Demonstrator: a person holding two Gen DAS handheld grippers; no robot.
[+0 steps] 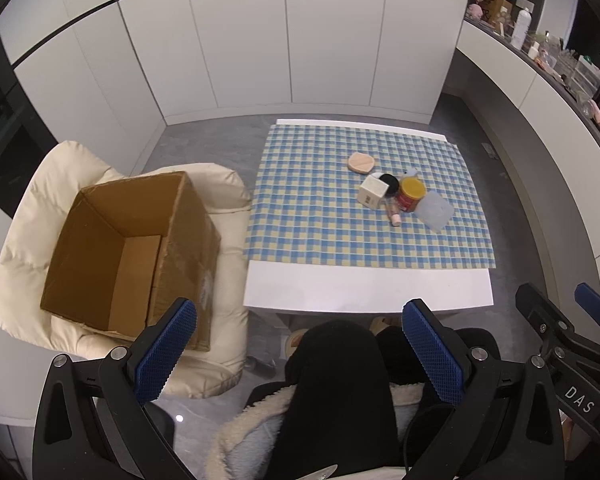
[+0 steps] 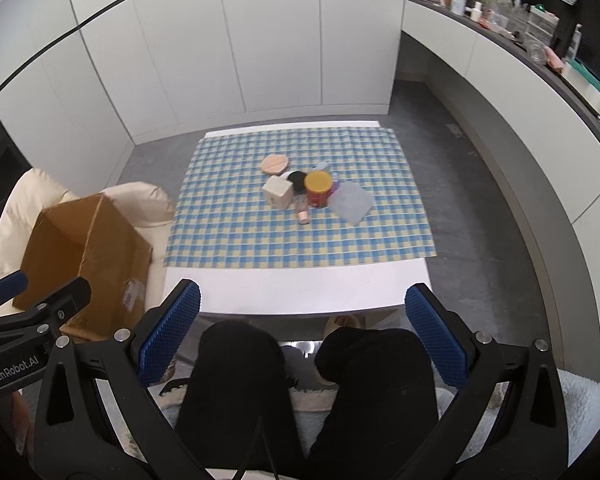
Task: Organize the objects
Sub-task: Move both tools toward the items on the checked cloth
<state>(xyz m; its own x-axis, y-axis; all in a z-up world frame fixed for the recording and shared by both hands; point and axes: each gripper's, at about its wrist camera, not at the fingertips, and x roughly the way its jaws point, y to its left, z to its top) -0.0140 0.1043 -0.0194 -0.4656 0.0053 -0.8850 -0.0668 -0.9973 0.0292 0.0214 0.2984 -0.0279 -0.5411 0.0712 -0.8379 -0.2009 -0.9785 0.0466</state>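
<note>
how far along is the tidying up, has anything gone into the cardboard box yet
Nothing looks done: the cardboard box shows no items. Nothing is in hand: left gripper and right gripper have open jaws. Left: the jar, white cube and other items on the tablecloth.

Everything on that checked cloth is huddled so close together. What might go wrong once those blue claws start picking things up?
The red jar, cream box and black lid sit packed together, so a finger reaching for one may knock a neighbour over. The small pink bottle lies on its side and might roll away. The cardboard box rests on a soft cushioned chair, so dropped items could possibly tip it.
</note>
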